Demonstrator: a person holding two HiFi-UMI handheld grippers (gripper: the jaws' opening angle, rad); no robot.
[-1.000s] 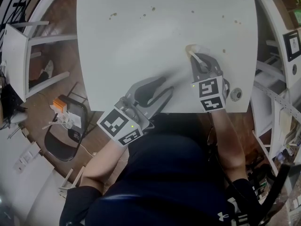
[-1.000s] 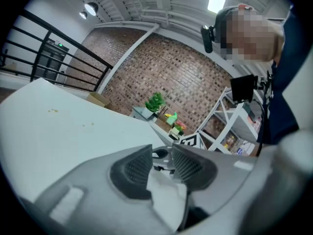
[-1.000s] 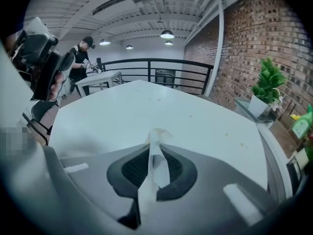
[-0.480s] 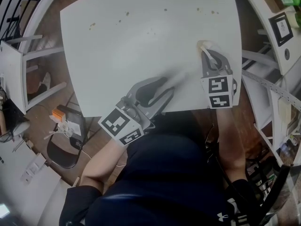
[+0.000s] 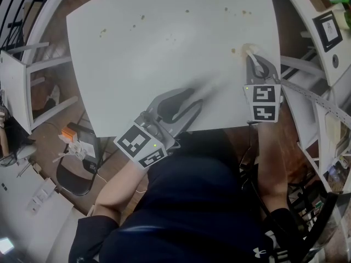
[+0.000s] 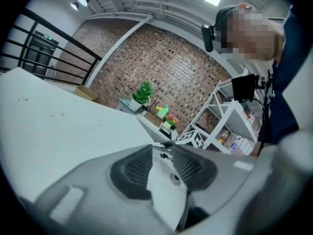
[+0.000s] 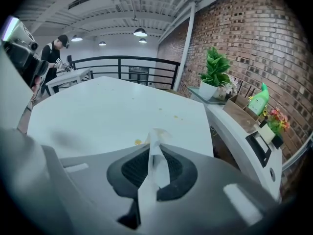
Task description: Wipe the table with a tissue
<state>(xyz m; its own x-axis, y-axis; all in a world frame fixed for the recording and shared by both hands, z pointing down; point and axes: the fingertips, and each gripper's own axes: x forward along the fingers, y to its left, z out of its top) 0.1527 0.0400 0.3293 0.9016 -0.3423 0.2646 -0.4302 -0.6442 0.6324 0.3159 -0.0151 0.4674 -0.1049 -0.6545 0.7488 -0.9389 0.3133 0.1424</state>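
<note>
— Surface first?

— White worktop [image 5: 164, 53], plain and matte. Dotted with brown specks [image 5: 102, 33] along the far side, from ten o'clock round to one. One yellowish speck [image 7: 138, 141] just beside the tissue.

— And the tissue [image 5: 248, 49]?

— Out at two o'clock on the worktop, near the three o'clock edge. Pinched as a thin white strip in the right gripper [image 5: 253, 56], jaws closed tight on it. Crumpled end poking past the tips, down at the surface.

— Left gripper [image 5: 202, 90]?

— Low at six o'clock, over the near edge, aimed toward one o'clock. Jaws partway apart, gripping nothing.

— Now the room?

— Brick wall [image 7: 234, 43] past the three o'clock side. In front of it a white ledge [image 7: 230, 126] carrying a potted plant [image 7: 215, 75], a green bottle [image 7: 257, 102] and some flowers [image 7: 276, 117]. White shelving [image 6: 230, 111] on that side too. Black railing [image 7: 122, 65] beyond twelve o'clock, round lamps [image 7: 140, 32] on the ceiling above.

— Anyone else about?

— A person [image 7: 54, 55] in dark clothes and a cap, standing at another white table, at ten o'clock in the right gripper view.

— Floor?

— Brown wooden floor [image 5: 55, 125] at nine o'clock, with a black chair [image 5: 74, 171] at seven o'clock and a small white side table [image 5: 19, 73] at nine.
</note>
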